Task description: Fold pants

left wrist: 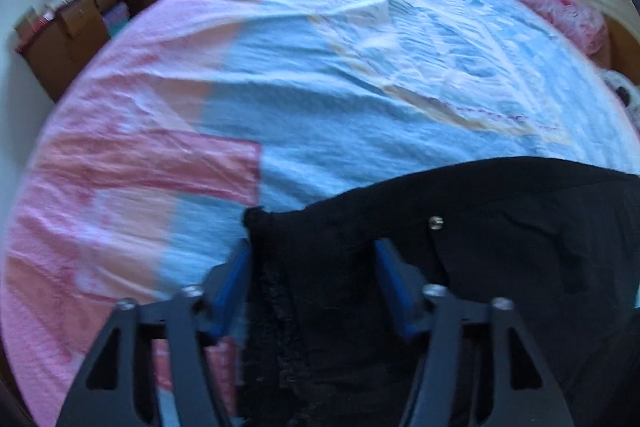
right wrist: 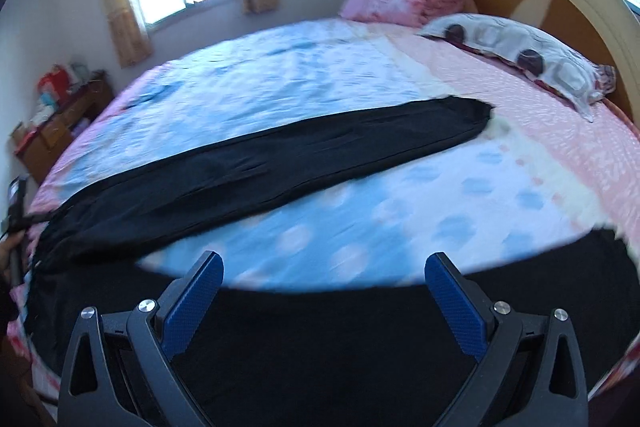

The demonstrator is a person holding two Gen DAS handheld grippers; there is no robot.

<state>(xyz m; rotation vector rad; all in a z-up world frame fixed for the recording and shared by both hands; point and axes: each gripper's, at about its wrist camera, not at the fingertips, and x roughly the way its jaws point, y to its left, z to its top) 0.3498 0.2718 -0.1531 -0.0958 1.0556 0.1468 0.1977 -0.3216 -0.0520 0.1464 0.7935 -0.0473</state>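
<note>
The left gripper [left wrist: 312, 247] has its fingers around the black pants [left wrist: 500, 227], grip unclear; the right gripper [right wrist: 324, 267] gapes empty over the bed [right wrist: 320, 227].

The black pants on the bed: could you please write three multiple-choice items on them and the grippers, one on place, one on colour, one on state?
1. Where does the far end of the pants leg point?
A. toward the pillows by the headboard
B. toward the window
C. off the bed onto the floor

2. What colour are the pads on the fingers?
A. red
B. blue
C. yellow

3. How does the right gripper stand?
A. shut on the pants
B. shut on a pillow
C. open, nothing between its fingers

Answers: 1 A, the leg stretches across the bedsheet toward the patterned pillow. 2 B, both pads are blue. 3 C, only bedding shows between the spread fingers.
</note>
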